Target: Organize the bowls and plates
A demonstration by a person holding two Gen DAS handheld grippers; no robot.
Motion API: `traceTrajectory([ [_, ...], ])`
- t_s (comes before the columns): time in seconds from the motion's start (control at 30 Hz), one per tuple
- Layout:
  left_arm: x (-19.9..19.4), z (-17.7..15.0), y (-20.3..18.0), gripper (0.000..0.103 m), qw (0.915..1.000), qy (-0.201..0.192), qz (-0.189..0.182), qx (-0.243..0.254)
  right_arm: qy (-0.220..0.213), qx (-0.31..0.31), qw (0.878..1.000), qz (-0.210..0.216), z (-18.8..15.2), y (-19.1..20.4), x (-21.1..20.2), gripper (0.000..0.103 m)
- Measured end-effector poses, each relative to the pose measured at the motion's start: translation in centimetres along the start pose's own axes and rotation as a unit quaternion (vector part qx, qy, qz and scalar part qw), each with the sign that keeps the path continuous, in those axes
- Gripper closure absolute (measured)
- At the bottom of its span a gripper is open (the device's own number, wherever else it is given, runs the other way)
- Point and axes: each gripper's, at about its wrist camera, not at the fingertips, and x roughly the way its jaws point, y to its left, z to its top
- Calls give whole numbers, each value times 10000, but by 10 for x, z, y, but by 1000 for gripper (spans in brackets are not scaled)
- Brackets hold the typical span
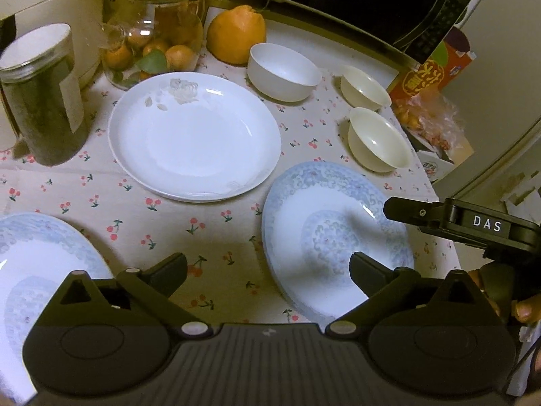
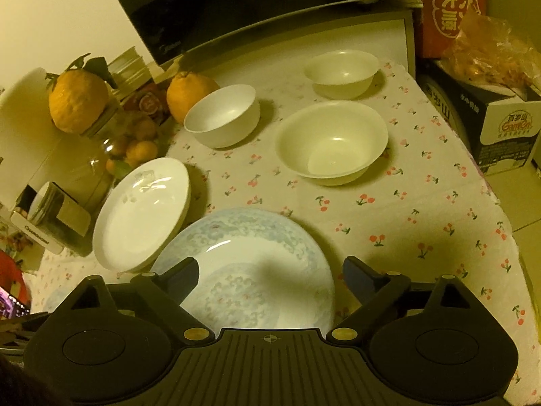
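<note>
A white plate (image 1: 194, 138) lies mid-table on the cherry-print cloth. A blue-patterned plate (image 1: 324, 233) lies to its right, and a second blue-patterned plate (image 1: 37, 270) at the lower left. A white bowl (image 1: 282, 71) and two cream bowls (image 1: 363, 86) (image 1: 378, 138) stand at the back right. My left gripper (image 1: 267, 270) is open and empty above the cloth between the blue plates. My right gripper (image 2: 270, 279) is open and empty over the near blue-patterned plate (image 2: 257, 270). The white plate (image 2: 142, 213), white bowl (image 2: 223, 115) and cream bowls (image 2: 333, 142) (image 2: 341, 72) lie beyond it.
A dark jar (image 1: 40, 94), a glass jar of small oranges (image 1: 152, 44) and a large orange (image 1: 236, 34) stand at the back left. A black microwave (image 1: 338, 0) is behind. A red carton (image 1: 436, 67) and bagged snacks (image 2: 490, 54) sit at the right table edge.
</note>
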Motion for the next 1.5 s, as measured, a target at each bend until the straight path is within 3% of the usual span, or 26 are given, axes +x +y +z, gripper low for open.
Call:
traceTrajectory([
  [0.27, -17, -2, 17, 1, 9998, -141, 159, -42, -73, -232, 9997, 61, -4, 16, -5, 4],
  [0.8, -51, -10, 75, 1, 9944, -384, 986, 64, -14, -763, 9964, 363, -16, 75, -1, 3],
  [1.13, -62, -15, 114, 1, 9910, -221, 1321, 44, 163, -1055, 9922, 642, -31, 120, 5, 3],
  [1.5, -69, -14, 159, 5, 9884, 20, 1487, -318, 442, -1633, 9818, 860, -61, 174, 18, 3],
])
